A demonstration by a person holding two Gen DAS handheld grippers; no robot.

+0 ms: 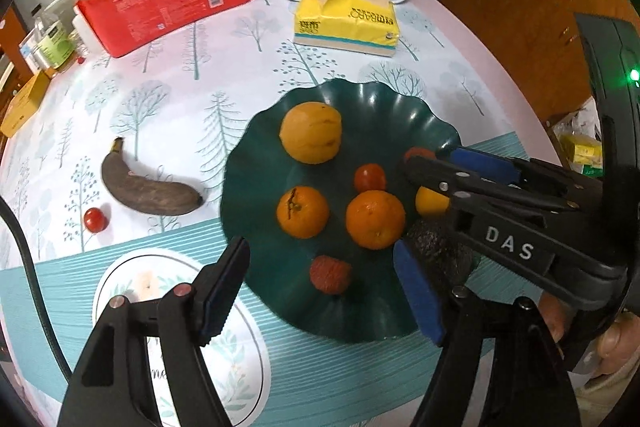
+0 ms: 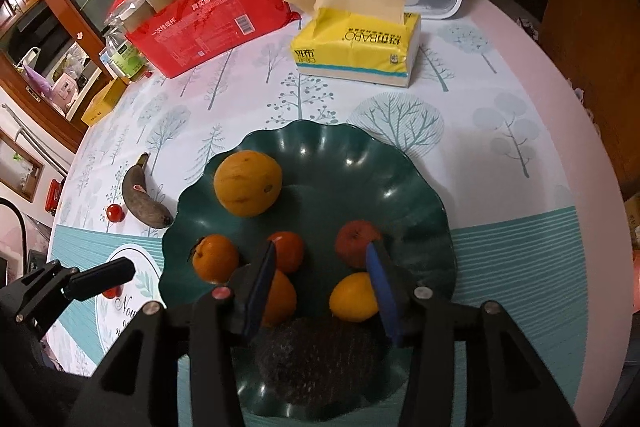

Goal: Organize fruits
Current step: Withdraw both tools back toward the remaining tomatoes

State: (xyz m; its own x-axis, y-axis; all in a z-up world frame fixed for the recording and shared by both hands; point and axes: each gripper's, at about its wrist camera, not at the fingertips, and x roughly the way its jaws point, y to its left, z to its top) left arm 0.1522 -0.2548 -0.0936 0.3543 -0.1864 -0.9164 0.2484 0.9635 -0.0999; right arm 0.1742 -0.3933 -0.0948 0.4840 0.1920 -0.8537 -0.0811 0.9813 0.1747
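Both grippers stand apart: the right gripper (image 2: 322, 291) over the green plate (image 2: 400, 163) of fruit, apparently above the avocado (image 2: 316, 359); the left gripper (image 1: 320, 291) nearby. A blackened banana (image 1: 148, 187) lies on the worktop (image 1: 192, 75).

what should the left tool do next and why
Probably swing the left tool toward the blackened banana and close on it. It and a cherry tomato lie on the tablecloth outside the green plate; the tool is open and empty, while the right tool hovers over the plate.

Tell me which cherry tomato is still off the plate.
The cherry tomato on the tablecloth, just left of the blackened banana. The other tomato sits inside the green plate.
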